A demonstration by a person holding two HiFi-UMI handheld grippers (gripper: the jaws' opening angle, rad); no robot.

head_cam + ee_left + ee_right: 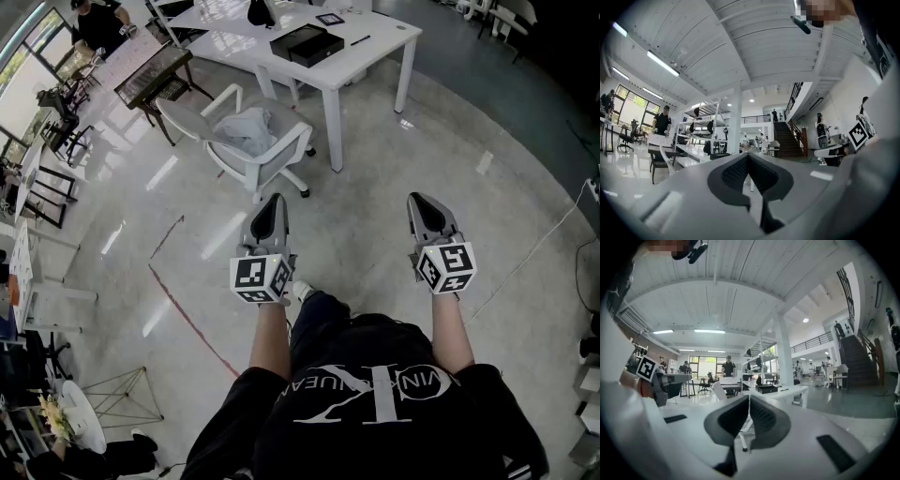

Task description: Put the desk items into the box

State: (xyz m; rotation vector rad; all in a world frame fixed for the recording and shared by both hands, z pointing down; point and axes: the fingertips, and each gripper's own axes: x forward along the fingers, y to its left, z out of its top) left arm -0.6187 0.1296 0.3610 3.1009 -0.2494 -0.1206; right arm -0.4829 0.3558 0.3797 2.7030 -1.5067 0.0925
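Now left gripper (273,201), right gripper (420,200) empty.

Both grippers out ahead of us, closed and empty.

We hold the left gripper (273,202) and the right gripper (420,200) side by side, well apart and about level, both pointing forward. Each pair of jaws meets at the tips with nothing between them. Our left forearm (270,342) and right forearm (453,333) are bare and reach out roughly parallel.

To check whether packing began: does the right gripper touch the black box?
Apart. The head view shows the right gripper over the floor, far from the black box on the desk.
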